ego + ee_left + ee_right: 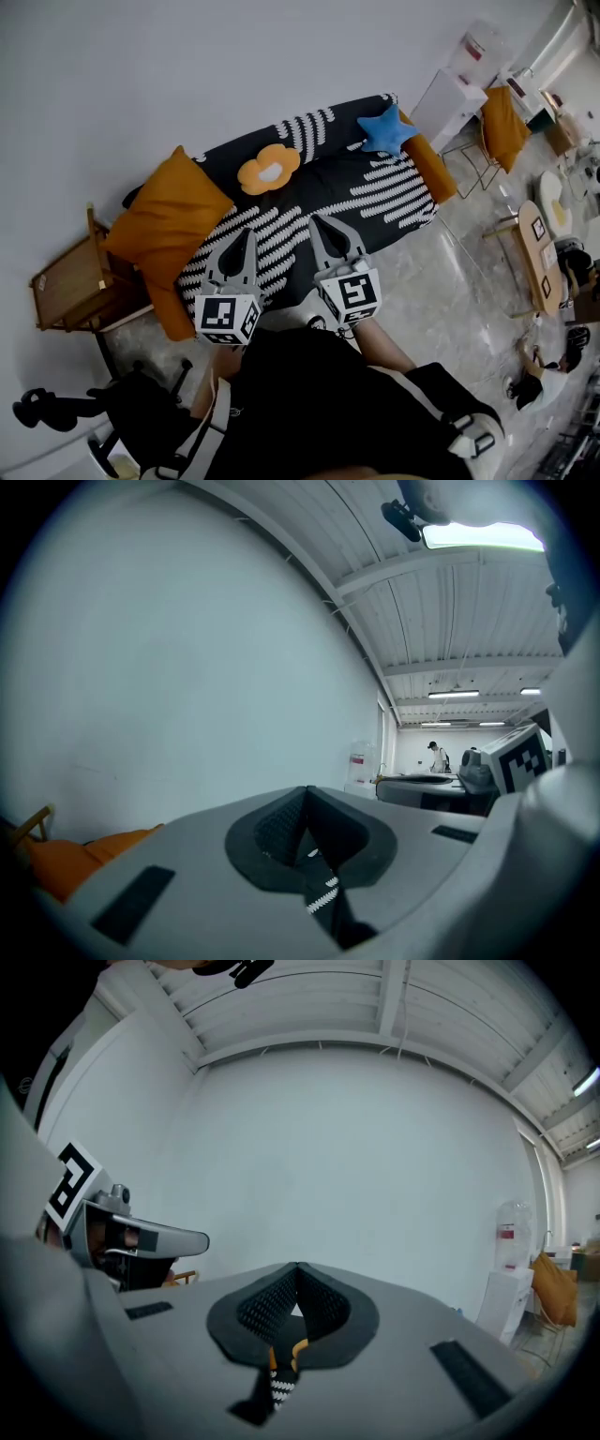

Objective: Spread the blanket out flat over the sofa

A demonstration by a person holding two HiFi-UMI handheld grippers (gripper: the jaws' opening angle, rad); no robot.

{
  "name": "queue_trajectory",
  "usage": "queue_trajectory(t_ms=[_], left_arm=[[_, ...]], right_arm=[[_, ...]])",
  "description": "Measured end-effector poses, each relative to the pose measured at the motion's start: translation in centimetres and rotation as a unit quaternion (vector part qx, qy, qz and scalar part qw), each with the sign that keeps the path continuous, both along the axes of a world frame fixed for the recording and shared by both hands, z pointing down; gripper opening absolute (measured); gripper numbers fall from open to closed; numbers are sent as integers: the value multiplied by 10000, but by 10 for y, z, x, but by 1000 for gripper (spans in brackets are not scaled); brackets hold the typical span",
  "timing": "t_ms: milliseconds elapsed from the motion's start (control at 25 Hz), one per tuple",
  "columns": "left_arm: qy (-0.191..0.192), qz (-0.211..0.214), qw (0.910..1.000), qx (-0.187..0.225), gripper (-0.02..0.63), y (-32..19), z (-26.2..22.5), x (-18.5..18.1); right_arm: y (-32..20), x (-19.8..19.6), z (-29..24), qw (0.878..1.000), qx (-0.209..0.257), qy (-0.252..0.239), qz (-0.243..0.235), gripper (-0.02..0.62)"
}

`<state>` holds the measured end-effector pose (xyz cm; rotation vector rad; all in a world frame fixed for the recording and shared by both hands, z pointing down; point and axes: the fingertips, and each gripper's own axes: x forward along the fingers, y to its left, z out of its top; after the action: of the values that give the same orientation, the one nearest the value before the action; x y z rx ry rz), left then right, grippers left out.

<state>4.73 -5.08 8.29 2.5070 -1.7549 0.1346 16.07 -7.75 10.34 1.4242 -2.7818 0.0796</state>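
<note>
Between the clamped jaws of left gripper (242, 236) and right gripper (323, 230), just a thin pinch of blanket (323, 897) each; could slip free on a hard tug.

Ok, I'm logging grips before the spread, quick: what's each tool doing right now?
Left tool: closed, pinching the blanket fabric.
Right tool: closed, pinching the blanket too.
</note>
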Motion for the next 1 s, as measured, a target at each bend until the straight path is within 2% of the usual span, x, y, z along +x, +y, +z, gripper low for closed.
queue_trajectory(t_ms=[400, 1000], left_arm=[[-3, 219, 9998, 11, 21, -2, 0, 18], [-30, 583, 9982, -164, 21, -17, 11, 45]], right_arm=[[5, 21, -7, 9999, 95, -29, 138, 8], [4, 63, 0, 9979, -129, 84, 623, 8]])
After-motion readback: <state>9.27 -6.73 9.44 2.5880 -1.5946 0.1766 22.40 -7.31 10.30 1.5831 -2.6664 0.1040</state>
